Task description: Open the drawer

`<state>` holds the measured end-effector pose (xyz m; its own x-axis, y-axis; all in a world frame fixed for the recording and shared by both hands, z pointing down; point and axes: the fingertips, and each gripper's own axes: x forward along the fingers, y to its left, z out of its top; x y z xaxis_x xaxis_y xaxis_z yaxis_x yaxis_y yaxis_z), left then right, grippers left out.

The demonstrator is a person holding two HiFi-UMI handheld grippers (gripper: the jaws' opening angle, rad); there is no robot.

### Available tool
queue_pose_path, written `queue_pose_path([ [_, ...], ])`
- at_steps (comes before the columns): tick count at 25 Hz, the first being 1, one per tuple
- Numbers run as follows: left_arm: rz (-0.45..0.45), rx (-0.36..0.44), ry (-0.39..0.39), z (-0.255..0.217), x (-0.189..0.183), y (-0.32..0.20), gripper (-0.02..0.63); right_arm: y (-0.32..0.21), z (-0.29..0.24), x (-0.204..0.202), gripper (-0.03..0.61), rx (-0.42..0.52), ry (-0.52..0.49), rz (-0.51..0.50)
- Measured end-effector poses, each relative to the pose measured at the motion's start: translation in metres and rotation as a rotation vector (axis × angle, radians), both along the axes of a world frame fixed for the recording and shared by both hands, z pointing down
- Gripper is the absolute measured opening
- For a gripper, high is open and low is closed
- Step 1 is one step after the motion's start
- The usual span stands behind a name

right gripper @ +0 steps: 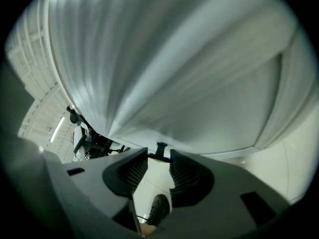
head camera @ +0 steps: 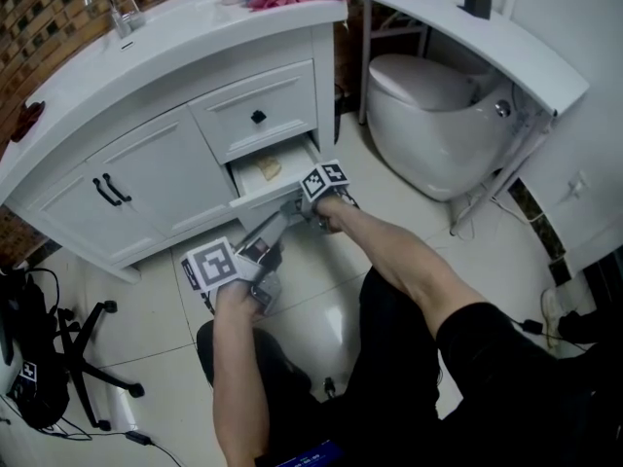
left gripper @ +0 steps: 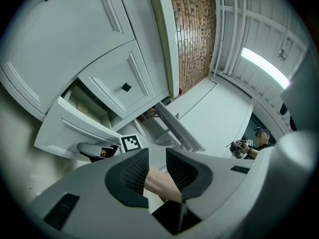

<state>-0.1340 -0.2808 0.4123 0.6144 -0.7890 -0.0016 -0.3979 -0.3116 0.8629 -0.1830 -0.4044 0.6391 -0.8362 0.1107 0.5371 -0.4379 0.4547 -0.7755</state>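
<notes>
Head view first: the bottom drawer point(head camera: 265, 196) of the vanity point(head camera: 146, 163) was part way out, something tan lying inside. My right gripper point(head camera: 290, 204) was at its front. Glossy tile floor point(head camera: 331, 300) below, toilet point(head camera: 438, 115) just to the right, so not much room to back up.

Left gripper view: my left gripper point(left gripper: 157, 157) hung back with the jaws a bit apart and nothing in them, only my own arm showing behind the gap. From there the drawer stuck out at an angle under the shut top one.

Right gripper view: white drawer front filling most of the picture, and the little black knob point(right gripper: 160, 150) sat right at my jaw tips. Jaws about half closed, and it looked like they were pinched on it.

My take: the drawer seemed light and should slide easy. The knob's the only place to grab, though, and it's small, hard and smooth. I'd keep the pull straight out so the tips don't pop off.
</notes>
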Motion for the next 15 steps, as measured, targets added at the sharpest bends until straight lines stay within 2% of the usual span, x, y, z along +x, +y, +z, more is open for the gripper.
queue_pose_path([
  [7,0.009,0.009,-0.037,-0.007,0.005,0.014,0.106,0.02,-0.002,0.01,0.155,0.01,0.032,-0.028],
  [10,0.01,0.006,-0.002,-0.006,0.008,0.017,0.106,0.027,-0.001,0.014,0.155,0.008,0.04,-0.036],
  [15,0.018,0.014,-0.051,-0.01,0.011,0.022,0.106,0.032,-0.002,0.019,0.155,0.012,0.045,-0.038],
])
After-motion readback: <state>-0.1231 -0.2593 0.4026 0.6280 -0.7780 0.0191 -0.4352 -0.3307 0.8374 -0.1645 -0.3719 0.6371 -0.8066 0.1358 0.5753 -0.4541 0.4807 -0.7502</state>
